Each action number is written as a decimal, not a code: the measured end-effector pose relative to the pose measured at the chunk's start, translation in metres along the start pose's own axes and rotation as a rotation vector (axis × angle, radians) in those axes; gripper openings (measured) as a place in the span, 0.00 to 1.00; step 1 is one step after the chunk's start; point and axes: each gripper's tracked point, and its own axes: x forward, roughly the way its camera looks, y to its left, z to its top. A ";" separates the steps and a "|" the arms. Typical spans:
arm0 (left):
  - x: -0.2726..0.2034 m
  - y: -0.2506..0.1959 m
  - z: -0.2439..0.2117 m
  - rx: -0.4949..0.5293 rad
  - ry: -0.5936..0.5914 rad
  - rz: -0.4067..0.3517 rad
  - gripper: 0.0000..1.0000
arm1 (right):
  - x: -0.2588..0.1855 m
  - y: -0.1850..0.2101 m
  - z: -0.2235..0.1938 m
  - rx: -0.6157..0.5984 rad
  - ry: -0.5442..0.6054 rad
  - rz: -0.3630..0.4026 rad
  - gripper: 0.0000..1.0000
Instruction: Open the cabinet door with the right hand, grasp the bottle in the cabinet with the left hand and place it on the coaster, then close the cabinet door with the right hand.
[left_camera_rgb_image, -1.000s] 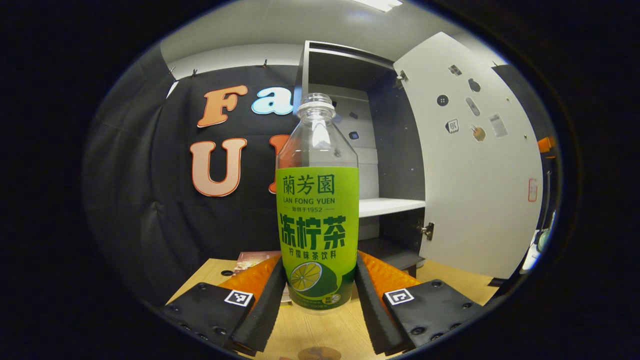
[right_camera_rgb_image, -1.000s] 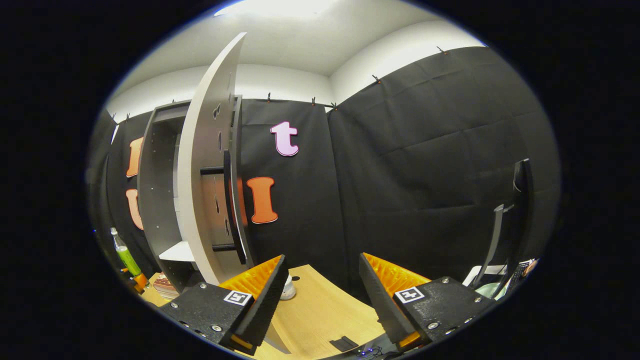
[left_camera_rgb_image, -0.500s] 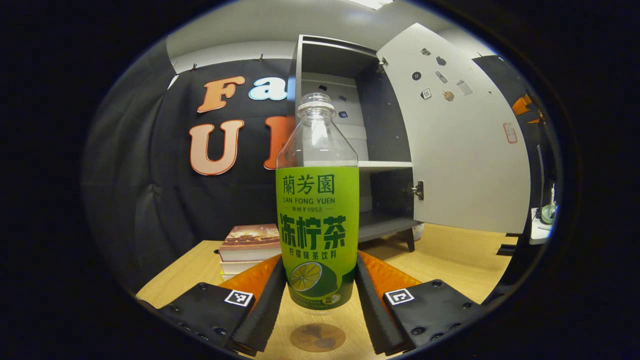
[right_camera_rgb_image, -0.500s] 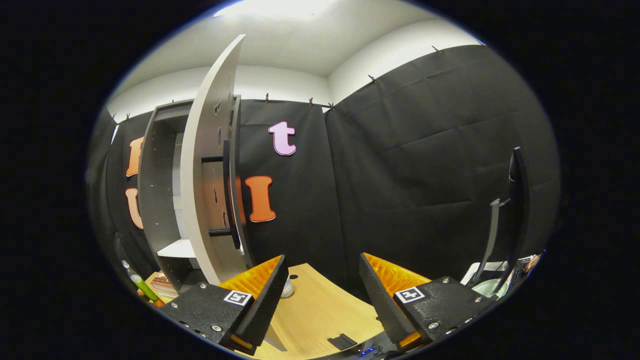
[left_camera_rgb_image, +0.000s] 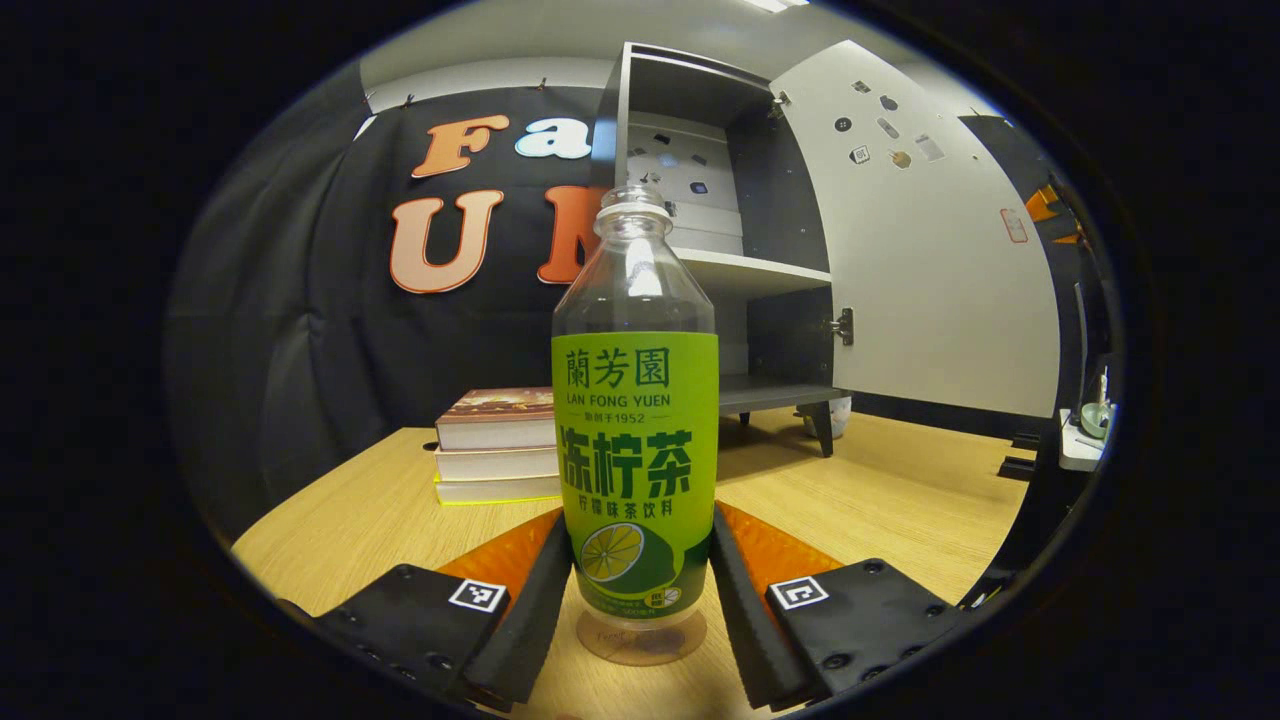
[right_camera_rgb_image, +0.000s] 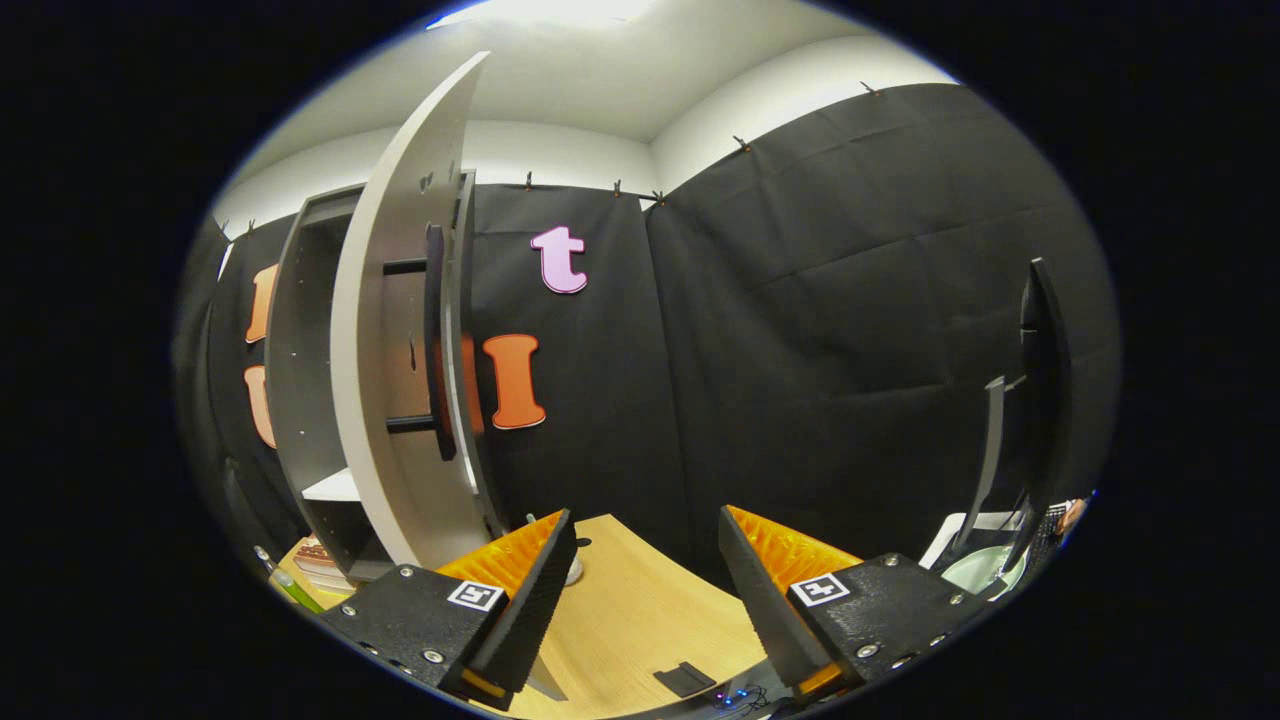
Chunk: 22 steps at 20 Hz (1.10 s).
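Left gripper (left_camera_rgb_image: 640, 590) level, fingers (left_camera_rgb_image: 535, 600) clamping upright bottle (left_camera_rgb_image: 635, 440).

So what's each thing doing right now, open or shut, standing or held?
Cabinet door: swung wide open.
Bottle: upright, no cap, looks empty, base on the coaster.
Left claw: shut on the bottle.
Right claw: open, holding nothing.
Books: stacked flat on the table.

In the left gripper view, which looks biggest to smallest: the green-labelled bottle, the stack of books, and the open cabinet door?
1. Cabinet door, covering the most area.
2. Bottle, though it sits right at the camera between the left gripper fingers, so nearness inflates it.
3. Stack of books, partly hidden behind the bottle.
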 end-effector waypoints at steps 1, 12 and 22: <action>0.001 0.001 -0.004 0.006 0.004 0.002 0.81 | 0.001 0.002 -0.003 0.005 0.007 0.005 0.89; 0.010 -0.006 -0.028 0.014 0.109 -0.006 0.81 | -0.008 0.019 -0.024 0.062 0.068 0.084 0.89; 0.018 -0.005 -0.056 0.009 0.261 0.009 0.81 | -0.006 0.007 -0.030 0.103 0.083 0.084 0.89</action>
